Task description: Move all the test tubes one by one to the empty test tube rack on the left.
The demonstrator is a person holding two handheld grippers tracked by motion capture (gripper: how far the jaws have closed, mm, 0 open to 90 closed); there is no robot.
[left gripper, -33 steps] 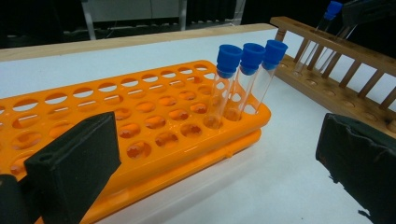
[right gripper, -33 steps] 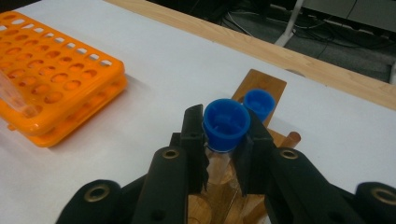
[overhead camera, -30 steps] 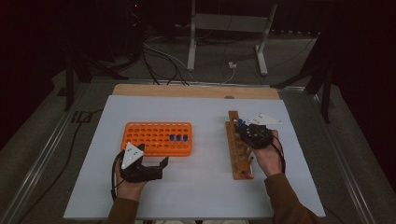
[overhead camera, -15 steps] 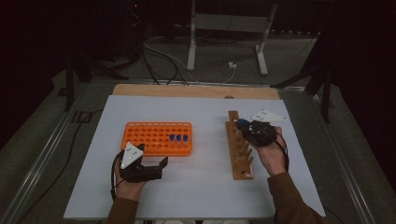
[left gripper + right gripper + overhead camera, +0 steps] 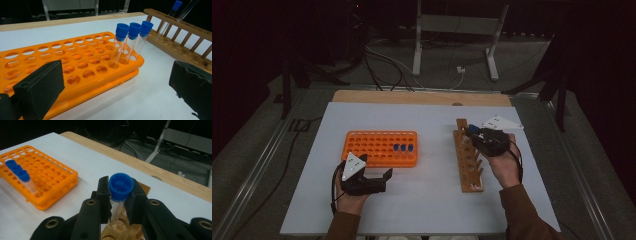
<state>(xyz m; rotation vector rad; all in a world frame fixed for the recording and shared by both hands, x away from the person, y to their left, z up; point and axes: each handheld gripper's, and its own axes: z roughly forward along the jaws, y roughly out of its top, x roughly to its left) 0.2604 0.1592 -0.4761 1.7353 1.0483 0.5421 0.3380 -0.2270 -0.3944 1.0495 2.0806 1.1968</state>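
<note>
Right gripper [image 5: 120,203] clamps blue-capped tube [image 5: 120,188] (jaws hidden from high view)

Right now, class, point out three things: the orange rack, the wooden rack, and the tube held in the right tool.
orange rack [image 5: 372,145], high view, on its holed top.
wooden rack [image 5: 468,165], high view, on its top rail.
tube [image 5: 121,185], right gripper view, on its blue cap.

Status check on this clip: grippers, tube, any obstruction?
Right gripper shut on blue-capped tube over wooden rack. Left gripper open, empty, near orange rack. Nothing in the way.
</note>
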